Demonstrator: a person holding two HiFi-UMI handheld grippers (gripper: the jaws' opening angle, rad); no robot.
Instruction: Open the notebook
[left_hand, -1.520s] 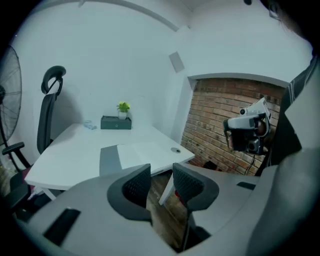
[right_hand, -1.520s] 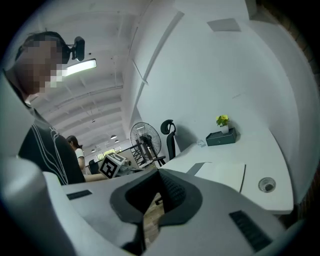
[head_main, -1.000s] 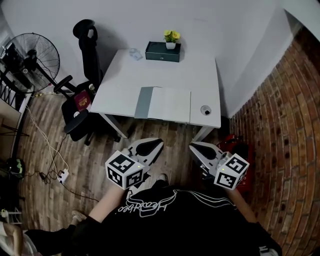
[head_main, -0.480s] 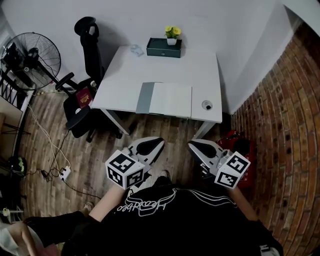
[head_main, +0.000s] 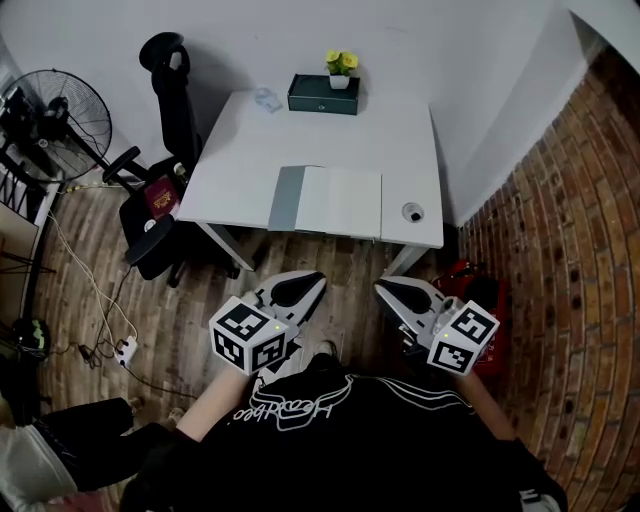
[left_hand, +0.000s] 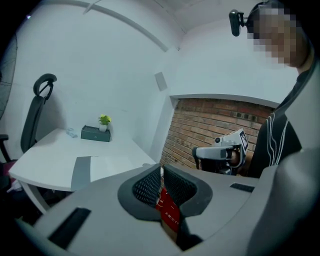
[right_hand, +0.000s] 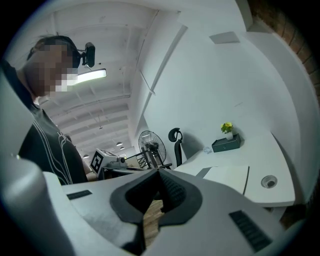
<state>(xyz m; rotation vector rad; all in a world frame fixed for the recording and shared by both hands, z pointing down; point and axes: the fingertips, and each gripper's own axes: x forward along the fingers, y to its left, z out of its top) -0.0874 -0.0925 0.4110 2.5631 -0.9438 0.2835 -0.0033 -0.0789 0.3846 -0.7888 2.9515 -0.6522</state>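
The closed notebook with a white cover and a grey spine strip (head_main: 326, 201) lies flat on the white worktop (head_main: 240, 160). Its long side runs along the near edge and its spine is to the left, exactly as a second ago. The left gripper (head_main: 310, 286) and the right gripper (head_main: 388, 291) have kept their places over the wooden floor (head_main: 330, 260), short of that edge, each with jaws closed together on nothing. Bare white surface separates the notebook from the dark green box (head_main: 323, 95) at the far edge. A round cable hole (head_main: 412, 213) sits by the near right corner. A black office chair (head_main: 175, 90) stands off the left edge and a brick wall (head_main: 560, 200) beyond the right.
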